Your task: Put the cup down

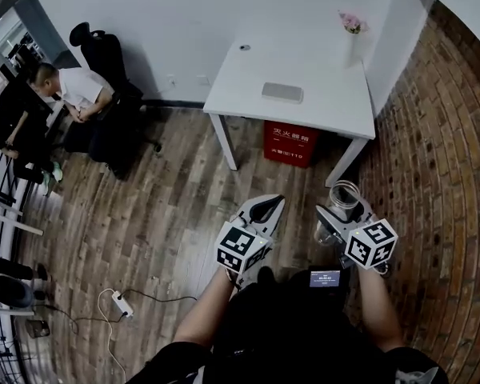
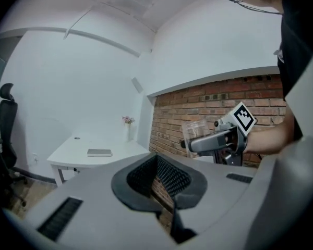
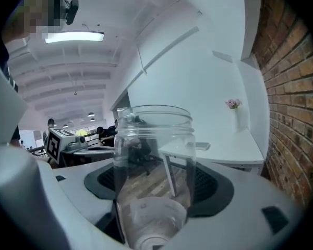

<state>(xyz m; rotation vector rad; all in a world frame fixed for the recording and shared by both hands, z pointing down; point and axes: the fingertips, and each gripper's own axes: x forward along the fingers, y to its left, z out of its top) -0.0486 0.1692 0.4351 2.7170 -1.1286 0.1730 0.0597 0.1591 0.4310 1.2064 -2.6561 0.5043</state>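
A clear glass cup (image 1: 343,198), shaped like a jar, is held upright in the air in my right gripper (image 1: 340,212), which is shut on it. In the right gripper view the cup (image 3: 154,186) fills the middle between the jaws, and it looks empty. My left gripper (image 1: 266,208) hovers beside it to the left, its jaws shut with nothing between them. In the left gripper view the cup (image 2: 195,130) and the right gripper (image 2: 199,144) show at the right, in front of the brick wall. Both grippers hang above the wooden floor, short of the white table (image 1: 304,110).
On the table lie a flat grey object (image 1: 282,92) and a vase with a pink flower (image 1: 352,34). A red box (image 1: 290,144) stands under it. A brick wall (image 1: 432,150) runs along the right. A seated person (image 1: 72,90) and an office chair (image 1: 104,54) are at the left, and a power strip (image 1: 120,302) lies on the floor.
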